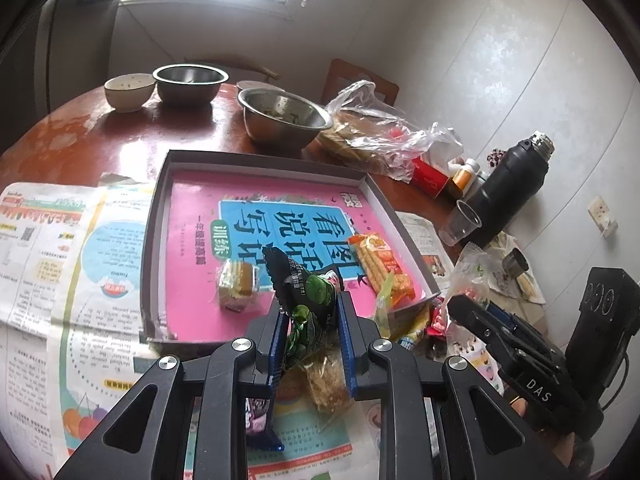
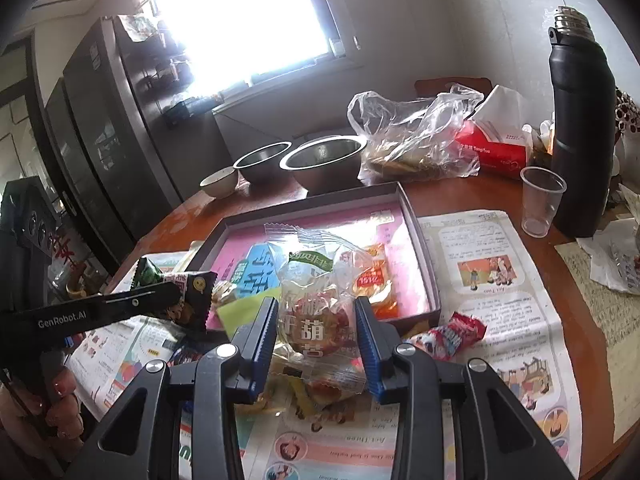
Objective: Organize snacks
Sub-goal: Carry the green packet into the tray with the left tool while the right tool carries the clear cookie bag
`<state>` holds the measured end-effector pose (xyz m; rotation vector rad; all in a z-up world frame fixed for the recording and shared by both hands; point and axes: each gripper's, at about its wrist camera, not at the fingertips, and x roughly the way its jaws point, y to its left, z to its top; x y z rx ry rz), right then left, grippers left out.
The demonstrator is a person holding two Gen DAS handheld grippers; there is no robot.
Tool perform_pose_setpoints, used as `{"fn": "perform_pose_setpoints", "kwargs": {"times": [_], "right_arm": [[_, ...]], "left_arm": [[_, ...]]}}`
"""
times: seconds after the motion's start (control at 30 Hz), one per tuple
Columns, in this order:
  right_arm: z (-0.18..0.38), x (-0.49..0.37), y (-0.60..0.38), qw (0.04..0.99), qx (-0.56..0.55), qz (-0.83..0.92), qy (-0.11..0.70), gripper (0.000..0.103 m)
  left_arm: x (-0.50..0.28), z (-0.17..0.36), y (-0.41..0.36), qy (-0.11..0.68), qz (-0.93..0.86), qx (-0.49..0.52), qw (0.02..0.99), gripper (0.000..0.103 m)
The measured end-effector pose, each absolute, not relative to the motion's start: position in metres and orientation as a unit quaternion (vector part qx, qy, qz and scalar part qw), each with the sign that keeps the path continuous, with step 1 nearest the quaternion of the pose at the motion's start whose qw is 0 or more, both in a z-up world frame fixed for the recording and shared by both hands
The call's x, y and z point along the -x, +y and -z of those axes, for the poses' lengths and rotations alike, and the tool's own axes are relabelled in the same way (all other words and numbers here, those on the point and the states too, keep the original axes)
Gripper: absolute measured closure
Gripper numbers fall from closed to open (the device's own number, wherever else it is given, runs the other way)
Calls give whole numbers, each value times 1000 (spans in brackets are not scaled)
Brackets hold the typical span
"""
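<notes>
In the left wrist view my left gripper point(image 1: 310, 308) is shut on a black-and-green snack packet point(image 1: 310, 292), held above the near edge of a shallow grey tray point(image 1: 158, 236). The tray has a pink book cover on its floor, and on that lie a small yellow cake packet point(image 1: 236, 284) and an orange cracker packet point(image 1: 380, 268). In the right wrist view my right gripper point(image 2: 316, 312) is shut on a clear pastry packet point(image 2: 316, 320), in front of the tray point(image 2: 422, 264). The left gripper point(image 2: 174, 294) with its packet point(image 2: 180, 284) shows at the left.
Loose snacks lie on newspaper point(image 2: 500, 280) under both grippers, among them a red-and-white candy packet point(image 2: 452, 336). Behind the tray stand two steel bowls point(image 1: 284, 118), a ceramic bowl point(image 1: 129, 90) and a plastic bag of bread point(image 2: 412, 140). At the right stand a black flask point(image 2: 582, 128) and a clear cup point(image 2: 540, 204).
</notes>
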<state>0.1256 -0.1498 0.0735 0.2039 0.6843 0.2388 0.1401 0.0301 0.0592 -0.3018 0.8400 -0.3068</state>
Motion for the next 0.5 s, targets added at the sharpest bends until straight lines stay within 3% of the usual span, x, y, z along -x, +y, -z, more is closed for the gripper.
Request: {"fn": "perform_pose_setpoints", "kwargs": {"times": [0.5], "right_arm": [[-81, -163, -167, 933, -104, -91, 332, 64]], "left_arm": [[-178, -60, 19, 417, 158, 138, 884, 79]]}}
